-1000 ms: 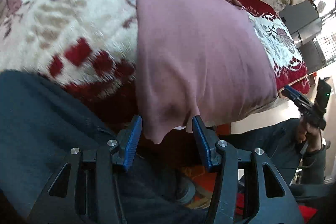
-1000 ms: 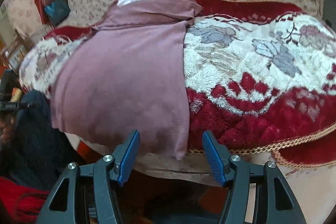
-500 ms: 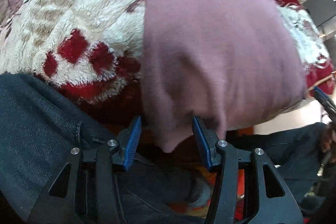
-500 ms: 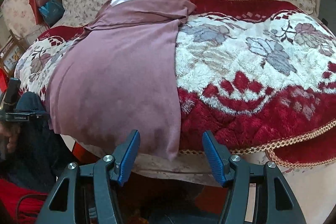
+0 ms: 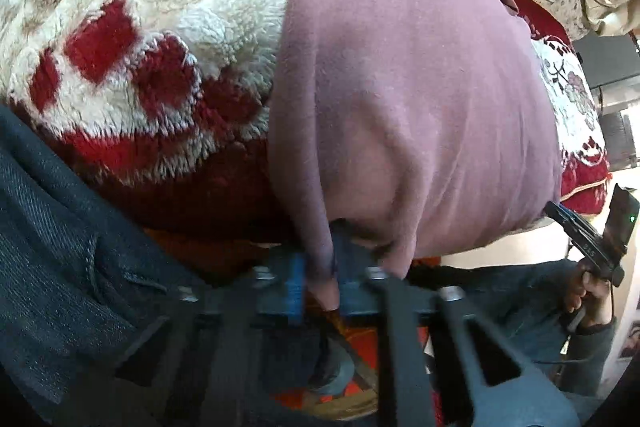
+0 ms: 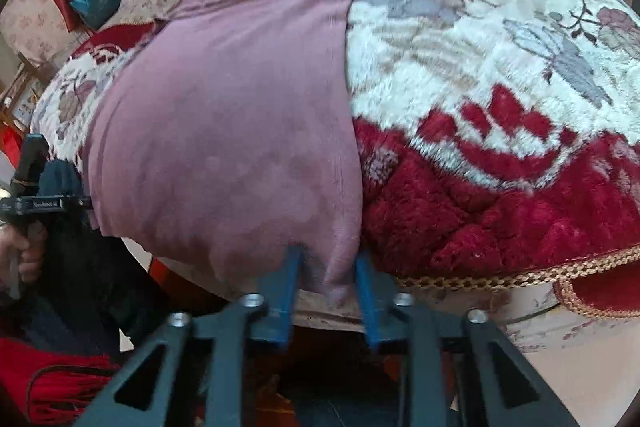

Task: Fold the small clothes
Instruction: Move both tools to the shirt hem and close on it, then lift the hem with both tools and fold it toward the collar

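Bed with a fluffy red-and-cream blanket, cluttered room behind. Left gripper: jaws pinched nearly shut on the near left corner of the mauve garment. Right gripper: jaws narrowed around the near right corner, cloth between them, though can't tell if actually clamped yet. Garment spread flat up the bed, hem hanging off the near edge. Probably best to get both corners firmly gripped, then lift evenly and carry the hem toward the far end, keeping it taut.

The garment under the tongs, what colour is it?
Dusty pink garment, plain; clearest in the right wrist view.
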